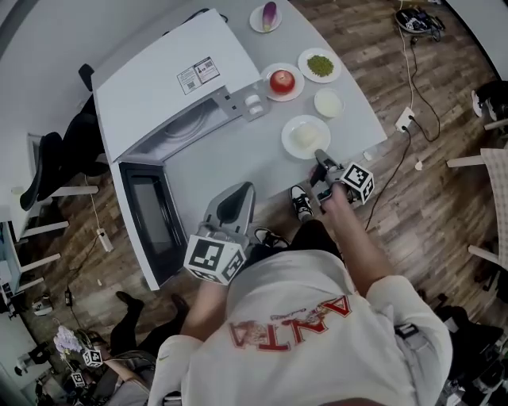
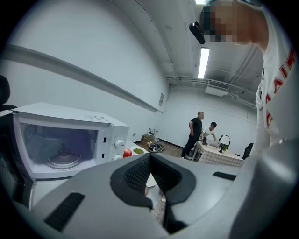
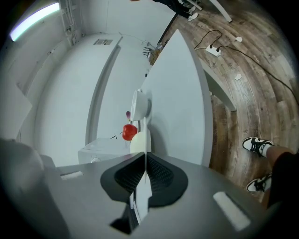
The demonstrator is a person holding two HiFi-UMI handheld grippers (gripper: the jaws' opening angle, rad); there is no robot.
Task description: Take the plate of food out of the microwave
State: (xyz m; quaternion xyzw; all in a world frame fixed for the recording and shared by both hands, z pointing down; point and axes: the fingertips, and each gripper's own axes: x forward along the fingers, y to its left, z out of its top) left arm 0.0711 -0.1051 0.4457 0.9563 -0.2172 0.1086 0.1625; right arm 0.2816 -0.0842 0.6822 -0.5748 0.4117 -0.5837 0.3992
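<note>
The white microwave stands at the table's back left with its door swung open. In the left gripper view its cavity holds only the bare glass turntable. The white plate of pale food rests on the grey table, right of the microwave. My right gripper is shut on that plate's near rim; in the right gripper view the rim runs edge-on between the pads. My left gripper hovers at the table's front edge, shut and empty, pointing toward the microwave.
Behind the held plate stand a red fruit on a plate, a plate of green food, a small white dish and a purple vegetable on a plate. Cables and a power strip lie on the wood floor at right.
</note>
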